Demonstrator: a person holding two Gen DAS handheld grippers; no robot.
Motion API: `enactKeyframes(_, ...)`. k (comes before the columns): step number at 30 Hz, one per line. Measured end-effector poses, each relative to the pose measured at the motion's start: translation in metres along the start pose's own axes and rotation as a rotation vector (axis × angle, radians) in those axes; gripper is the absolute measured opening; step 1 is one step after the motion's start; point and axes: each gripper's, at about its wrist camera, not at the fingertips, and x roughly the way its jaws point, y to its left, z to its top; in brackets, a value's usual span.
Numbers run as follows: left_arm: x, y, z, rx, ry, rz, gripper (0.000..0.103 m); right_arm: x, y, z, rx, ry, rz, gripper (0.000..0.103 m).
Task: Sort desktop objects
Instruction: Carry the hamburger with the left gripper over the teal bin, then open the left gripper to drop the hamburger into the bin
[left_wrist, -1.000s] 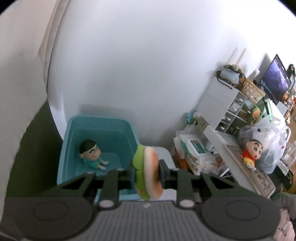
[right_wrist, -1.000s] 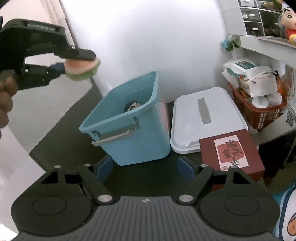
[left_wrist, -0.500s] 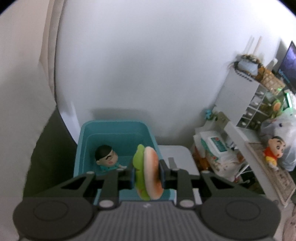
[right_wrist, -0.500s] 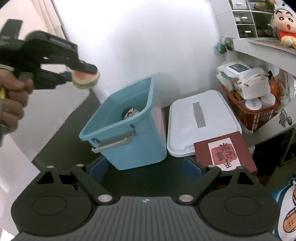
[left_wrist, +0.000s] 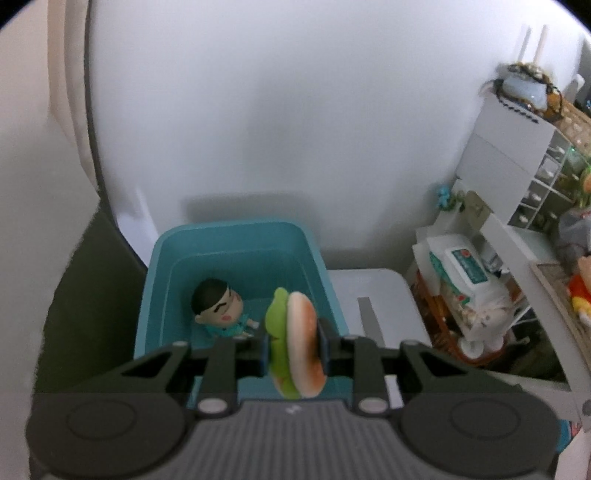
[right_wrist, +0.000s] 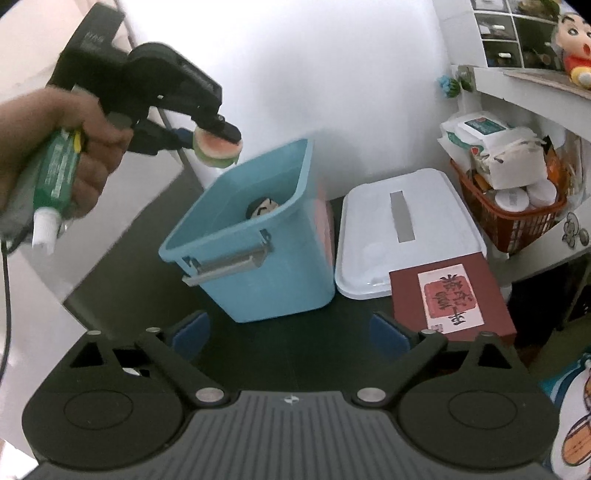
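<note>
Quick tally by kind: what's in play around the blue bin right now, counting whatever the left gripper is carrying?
Toys: 2, the burger toy clamped in the left gripper and the figurine inside the bin
Bins: 1, blue bin
Lids: 1, white lid
Boxes: 1, maroon box
Total: 5

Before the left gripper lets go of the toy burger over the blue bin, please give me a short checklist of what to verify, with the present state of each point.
1. Grip: the left gripper is shut on the toy burger, held on both flat sides. Ok.
2. Position: in the right wrist view the toy burger hangs beside the far left corner of the blue bin, not clearly over the opening. Cannot tell.
3. Bin open: its white lid lies beside it. Ok.
4. Free space inside: only the figurine shows. Ok.
5. Right gripper: open, empty, low in front of the bin, clear of the drop path. Ok.
</note>
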Motion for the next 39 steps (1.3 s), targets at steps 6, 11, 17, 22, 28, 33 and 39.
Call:
enactKeyframes(6, 0.019, 0.005, 0.003, -0.023, 0.029, 0.018, 0.028, 0.003, -0.008, 0.002, 0.062, 0.006, -0.016, 0.097)
enactKeyframes(11, 0.036, 0.009, -0.001, -0.001, 0.062, 0.037, 0.028, 0.006, -0.013, 0.003, 0.089, 0.014, -0.040, 0.097)
enactKeyframes(17, 0.052, 0.017, -0.001, -0.001, 0.083, 0.043, 0.028, 0.015, -0.021, 0.004, 0.130, 0.047, -0.035, 0.097)
enactKeyframes(22, 0.066, 0.019, 0.001, 0.012, 0.096, 0.044, 0.028, 0.021, -0.024, 0.004, 0.145, 0.062, -0.026, 0.097)
enactKeyframes(28, 0.080, 0.018, 0.000, 0.028, 0.115, 0.042, 0.029, 0.025, -0.028, 0.002, 0.160, 0.081, -0.011, 0.097)
enactKeyframes(33, 0.085, 0.019, 0.000, 0.022, 0.117, 0.043, 0.030, 0.029, -0.031, 0.001, 0.172, 0.097, 0.001, 0.097)
enactKeyframes(39, 0.090, 0.018, -0.003, 0.015, 0.121, 0.050, 0.032, 0.030, -0.030, 0.003, 0.170, 0.110, 0.021, 0.097)
